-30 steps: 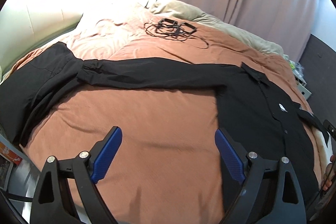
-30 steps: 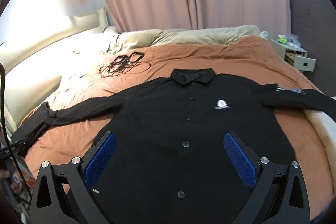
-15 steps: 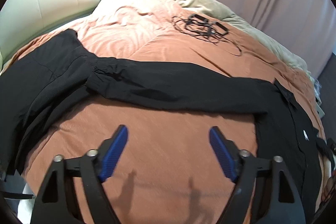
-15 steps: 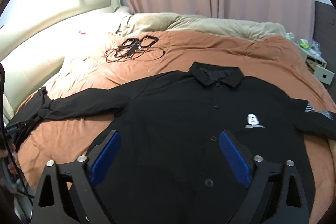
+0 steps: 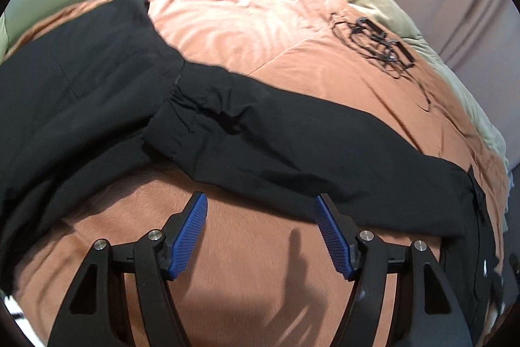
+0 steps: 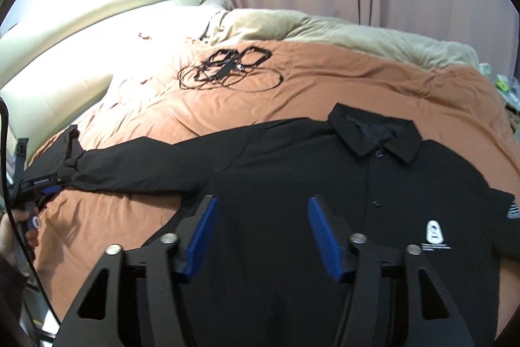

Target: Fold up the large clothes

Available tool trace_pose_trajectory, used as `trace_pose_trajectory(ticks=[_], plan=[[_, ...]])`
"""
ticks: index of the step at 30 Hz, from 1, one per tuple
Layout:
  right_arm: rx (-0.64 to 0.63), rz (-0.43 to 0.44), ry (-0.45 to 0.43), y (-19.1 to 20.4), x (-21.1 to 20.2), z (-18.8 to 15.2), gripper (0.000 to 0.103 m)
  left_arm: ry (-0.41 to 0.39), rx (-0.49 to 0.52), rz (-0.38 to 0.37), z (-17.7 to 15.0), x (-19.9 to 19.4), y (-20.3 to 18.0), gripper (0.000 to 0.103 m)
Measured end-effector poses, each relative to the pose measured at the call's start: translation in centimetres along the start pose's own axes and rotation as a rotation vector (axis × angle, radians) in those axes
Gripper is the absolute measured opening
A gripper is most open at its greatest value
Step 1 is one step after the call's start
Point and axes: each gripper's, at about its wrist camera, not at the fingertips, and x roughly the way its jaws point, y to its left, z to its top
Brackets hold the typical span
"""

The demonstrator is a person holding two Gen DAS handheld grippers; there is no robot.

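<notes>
1. The black shirt (image 6: 325, 171) lies face up and unfolded on the orange bedspread (image 6: 325, 80), collar toward the curtains.
2. Its long sleeve (image 5: 292, 145) runs crosswise, just ahead of the left gripper (image 5: 260, 200).
3. Left gripper: jaws apart, lately narrowing, nothing between them; its fingertips sit at the sleeve's near edge.
4. Right gripper (image 6: 260, 200): jaws apart, lately closing, hovering over the shirt body; no cloth pinched.
5. Judgement: the left hand is nearer the sleeve.
</notes>
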Motion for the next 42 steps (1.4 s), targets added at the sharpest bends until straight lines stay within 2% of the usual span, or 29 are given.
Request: trace_pose_trajectory(ticks=[3, 5, 7, 8, 10, 14, 20, 24, 27, 28, 29, 31, 32, 35, 39, 42], plan=[[0.013, 0.024, 0.014, -0.1, 1.4, 0.4, 0.049, 0.007, -0.035, 0.024, 0.5, 1.4, 0.6, 0.069], [0.026, 0.042, 0.029, 0.0, 2.8, 0.7, 0.049, 0.0, -0.055, 0.045, 0.8, 2.2, 0.9, 0.064], [0.04, 0.059, 0.045, 0.3, 4.1, 0.9, 0.048, -0.011, -0.059, 0.065, 1.0, 2.8, 1.0, 0.045], [0.048, 0.068, 0.055, 0.5, 4.8, 1.0, 0.041, -0.026, -0.062, 0.074, 1.1, 2.7, 1.0, 0.039], [0.089, 0.107, 0.1, 0.8, 6.8, 1.4, 0.031, -0.048, -0.066, 0.062, 1.3, 2.4, 1.0, 0.012], [0.165, 0.168, 0.169, 1.4, 10.6, 2.2, 0.015, -0.097, -0.053, 0.029, 2.1, 0.3, 0.3, 0.008], [0.213, 0.196, 0.248, 3.4, 15.2, 2.0, 0.012, -0.21, 0.006, -0.078, 4.5, -4.9, -2.1, 0.006], [0.217, 0.163, 0.367, 4.0, 18.2, 0.7, 0.012, -0.26, 0.043, -0.16, 6.6, -8.5, -5.2, 0.006], [0.234, 0.197, 0.376, 3.4, 17.2, 1.1, 0.012, -0.309, 0.095, -0.22, 7.5, -11.7, -8.2, 0.005], [0.252, 0.217, 0.382, 2.9, 16.4, 1.2, 0.019, -0.32, 0.11, -0.235, 7.7, -12.5, -8.9, 0.005], [0.267, 0.233, 0.374, 2.4, 15.6, 1.3, 0.033, -0.336, 0.132, -0.254, 7.9, -13.4, -10.1, 0.005], [0.277, 0.235, 0.321, 1.2, 12.6, 1.5, 0.049, -0.359, 0.167, -0.294, 8.2, -15.3, -12.2, 0.005], [0.271, 0.224, 0.298, 0.6, 11.2, 1.5, 0.054, -0.368, 0.183, -0.312, 8.2, -16.1, -13.1, 0.005], [0.263, 0.193, 0.238, -1.9, 6.0, 0.9, 0.055, -0.393, 0.241, -0.361, 8.0, -18.3, -16.4, 0.005], [0.274, 0.091, 0.179, -5.8, 0.4, -0.8, 0.055, -0.41, 0.31, -0.415, 7.3, -20.9, -20.6, 0.005], [0.316, 0.047, 0.131, -8.9, -3.4, -2.0, 0.055, -0.413, 0.351, -0.443, 6.5, -21.8, -23.4, 0.005]])
